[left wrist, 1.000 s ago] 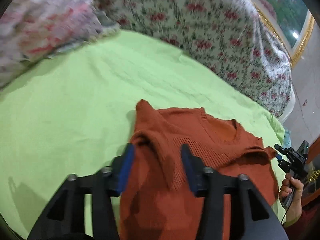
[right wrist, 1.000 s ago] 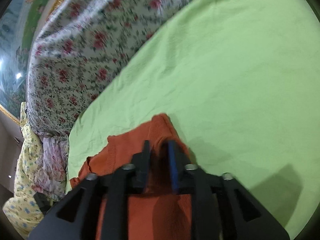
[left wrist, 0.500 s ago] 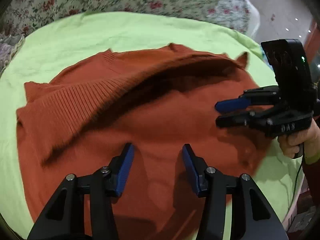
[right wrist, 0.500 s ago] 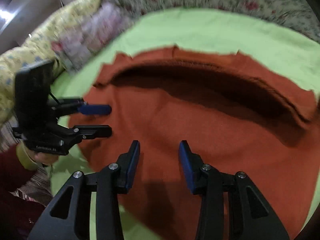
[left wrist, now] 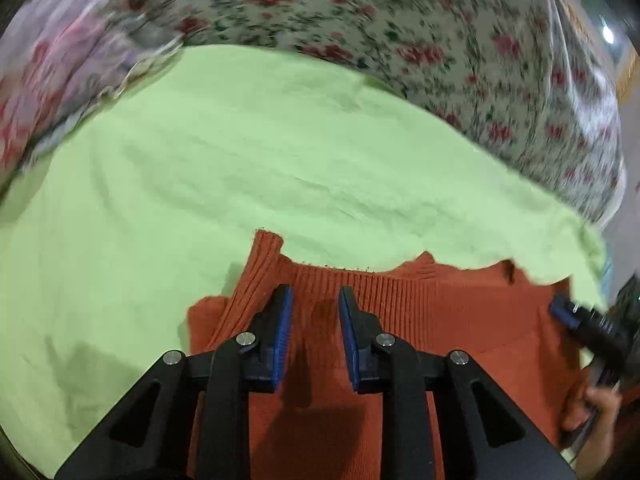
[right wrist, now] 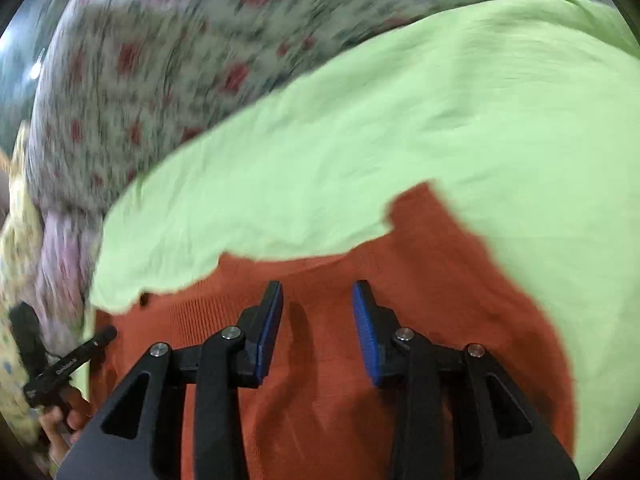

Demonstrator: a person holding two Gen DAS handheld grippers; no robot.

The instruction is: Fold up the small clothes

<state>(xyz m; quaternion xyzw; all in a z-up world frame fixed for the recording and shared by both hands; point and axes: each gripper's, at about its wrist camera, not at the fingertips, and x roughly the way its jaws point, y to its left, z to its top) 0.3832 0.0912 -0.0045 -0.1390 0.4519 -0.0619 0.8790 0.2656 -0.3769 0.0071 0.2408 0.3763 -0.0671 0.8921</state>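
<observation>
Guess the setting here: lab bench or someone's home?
Most likely a home bedroom. The orange sweater lies on a lime-green bedsheet, with a rose-print floral quilt bunched behind it and more floral bedding piled at the side. No bench or fixtures visible.

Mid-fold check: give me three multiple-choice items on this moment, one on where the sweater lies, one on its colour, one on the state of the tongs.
1. The sweater lies on:
A. the green sheet
B. a wooden floor
C. a chair

2. The sweater is:
A. blue
B. rust orange
C. white

3. The left tongs and right tongs are:
A. both shut on cloth
B. one open, one shut
C. both open

Key: 1 A, green sheet borders it in both views; 2 B, orange knit fills both views; 3 C, a gap shows between each pair of blue pads.
</observation>
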